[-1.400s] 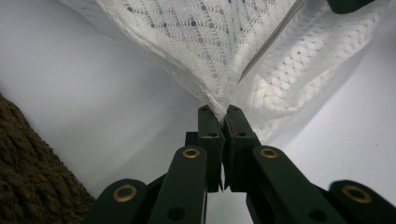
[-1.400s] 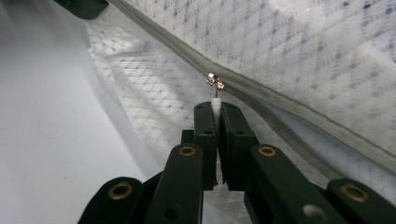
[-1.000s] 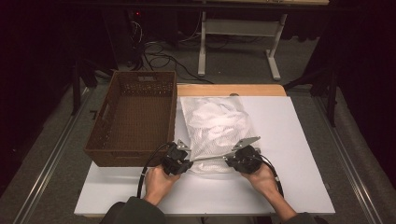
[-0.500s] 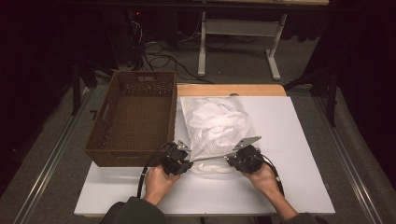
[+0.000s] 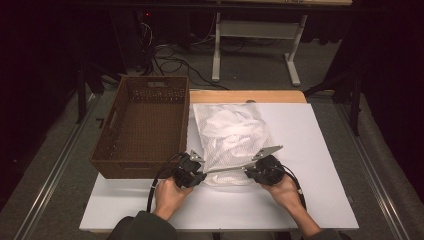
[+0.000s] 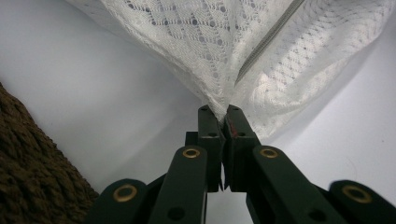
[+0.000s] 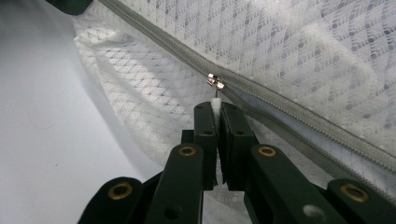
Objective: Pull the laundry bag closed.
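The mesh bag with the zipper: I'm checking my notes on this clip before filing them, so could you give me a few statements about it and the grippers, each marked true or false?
1. The left gripper is shut on a bunched corner of the white mesh bag. True.
2. The right gripper stands open above the bag. False: its jaws are closed on the white zipper pull that hangs from the metal slider.
3. The bag lies inside the brown basket. False: it lies on the white table top, to the right of the basket.
4. The zipper is grey and runs across the mesh. True.
5. The basket holds folded clothes. False: its inside looks empty.
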A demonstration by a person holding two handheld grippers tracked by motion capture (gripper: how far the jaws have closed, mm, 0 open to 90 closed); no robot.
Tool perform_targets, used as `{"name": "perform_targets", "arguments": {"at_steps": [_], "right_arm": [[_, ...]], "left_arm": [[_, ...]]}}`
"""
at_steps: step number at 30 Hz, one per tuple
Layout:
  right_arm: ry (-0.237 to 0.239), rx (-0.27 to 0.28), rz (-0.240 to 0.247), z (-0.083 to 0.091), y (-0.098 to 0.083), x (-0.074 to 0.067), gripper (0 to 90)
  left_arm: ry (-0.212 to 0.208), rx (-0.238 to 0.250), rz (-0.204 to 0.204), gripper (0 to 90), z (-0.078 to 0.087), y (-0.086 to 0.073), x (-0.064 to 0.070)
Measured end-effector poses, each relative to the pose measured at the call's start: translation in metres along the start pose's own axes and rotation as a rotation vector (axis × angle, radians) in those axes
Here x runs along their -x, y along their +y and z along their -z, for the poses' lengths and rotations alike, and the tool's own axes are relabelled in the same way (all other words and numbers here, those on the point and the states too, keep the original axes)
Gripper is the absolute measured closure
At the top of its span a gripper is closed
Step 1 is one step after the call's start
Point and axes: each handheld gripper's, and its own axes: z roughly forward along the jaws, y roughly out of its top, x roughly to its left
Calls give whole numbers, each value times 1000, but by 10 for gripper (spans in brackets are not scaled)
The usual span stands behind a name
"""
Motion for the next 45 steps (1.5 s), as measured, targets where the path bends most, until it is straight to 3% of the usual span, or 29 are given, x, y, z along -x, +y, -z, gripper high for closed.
{"name": "perform_targets", "arguments": {"at_steps": [18, 45], "right_arm": [[-2, 9, -40, 7, -6, 9, 873], [18, 21, -49, 12, -10, 14, 874]], "left_arm": [[-3, 4, 15, 870, 0, 0, -2], [-17, 6, 17, 870, -1, 0, -2]]}}
